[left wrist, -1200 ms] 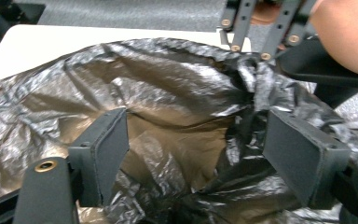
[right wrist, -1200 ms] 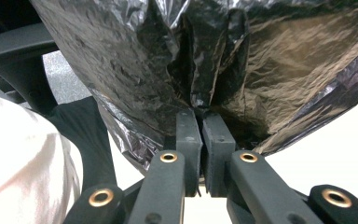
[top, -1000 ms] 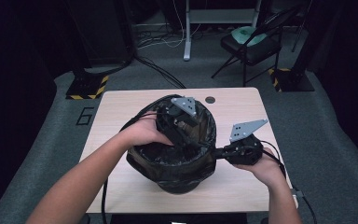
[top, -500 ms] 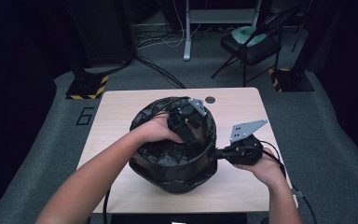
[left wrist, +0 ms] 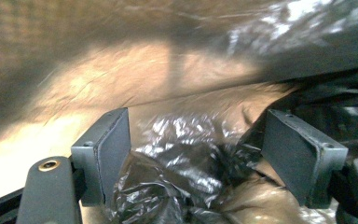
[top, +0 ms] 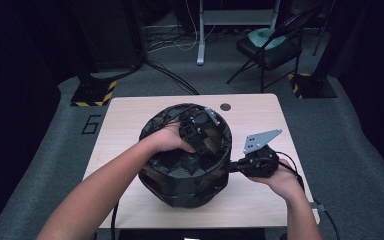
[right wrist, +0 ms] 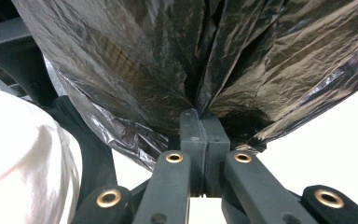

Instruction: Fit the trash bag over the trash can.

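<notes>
A round bin lined with a black plastic bag is seen standing on the middle of the light wooden desk in the high view. The left gripper is held down inside the mouth of the bin, with the left hand at the near rim. In the left gripper view its jaws are set wide apart, and crumpled black bag plastic is bunched between them low in the bin, lying against the one jaw's pad at the left; whether the other pad is touched cannot be told. The brownish, translucent wall of the liner is seen curving behind. The right gripper is held by the right hand at the right side of the bin, just outside it, and its tips are pressed to the bag at the rim. In the right gripper view its jaws are closed together on a pinched fold of the bag, which fans upward from the clamp in creased sheets. A grey three-cornered plate is carried on top of the right gripper. A folding chair stands on the floor well beyond the desk.
</notes>
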